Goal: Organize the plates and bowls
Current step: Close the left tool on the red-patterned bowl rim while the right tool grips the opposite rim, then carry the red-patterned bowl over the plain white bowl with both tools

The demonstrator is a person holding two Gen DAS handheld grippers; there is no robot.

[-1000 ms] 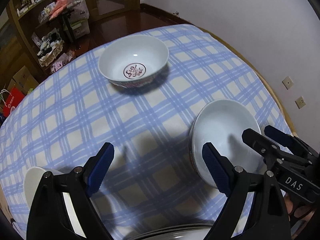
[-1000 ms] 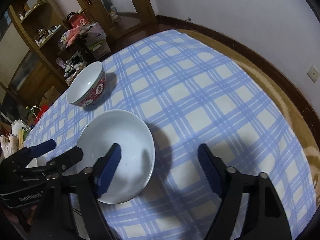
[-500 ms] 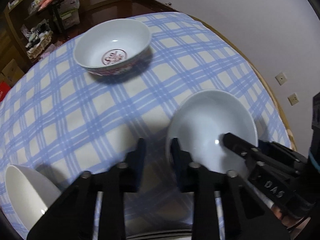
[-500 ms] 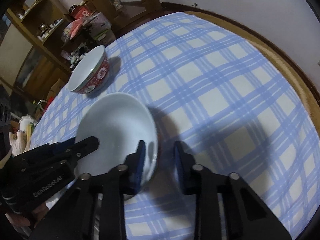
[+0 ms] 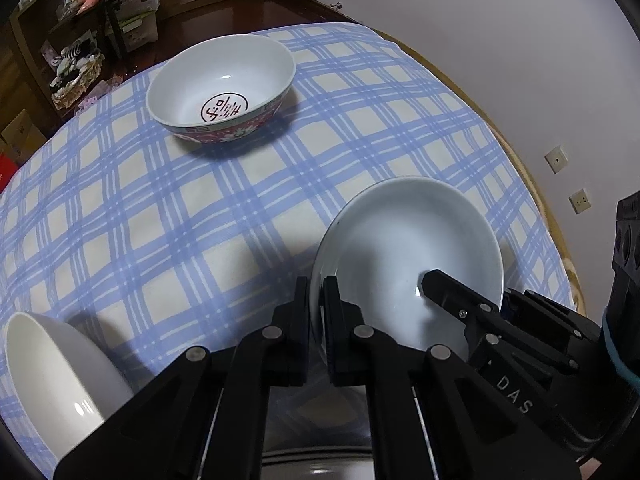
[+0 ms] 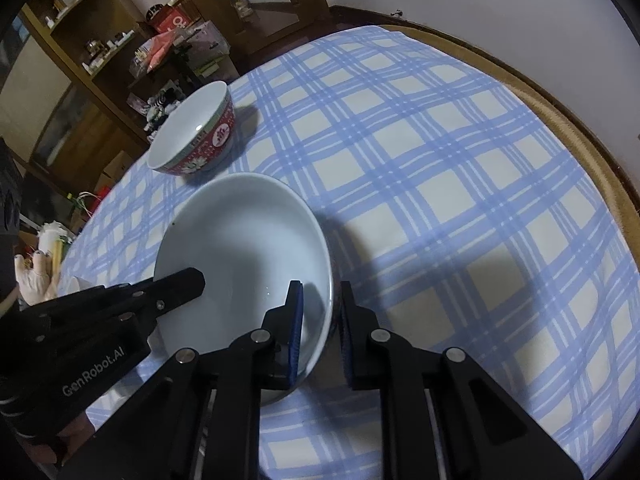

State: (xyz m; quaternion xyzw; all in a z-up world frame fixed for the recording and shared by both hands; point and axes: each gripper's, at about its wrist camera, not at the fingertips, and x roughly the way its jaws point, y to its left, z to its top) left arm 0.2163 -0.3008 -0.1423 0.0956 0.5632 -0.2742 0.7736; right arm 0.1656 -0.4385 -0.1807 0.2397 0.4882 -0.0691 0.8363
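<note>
Both hand-held grippers have just been closing on the pale bowl [image 5: 404, 264] on the counter [image 5: 200, 216]: left hand-held gripper [image 5: 316, 296] and right hand-held gripper [image 6: 320, 304] now pinch opposite rims. Grasp step; next likely calls for a level, matched lift toward the patterned bowl [image 5: 222, 86].

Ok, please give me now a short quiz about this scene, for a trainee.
1. True or false: the red patterned bowl sits inside the pale plain bowl.
2. What do the left gripper and the right gripper pinch?
3. What shows at the lower left of the left wrist view? A a white bowl, B a fork, C a cup.
Key: 1 false, they stand apart. 2 opposite rims of the pale plain bowl; both jaws have just been closing on it. 3 A.
</note>
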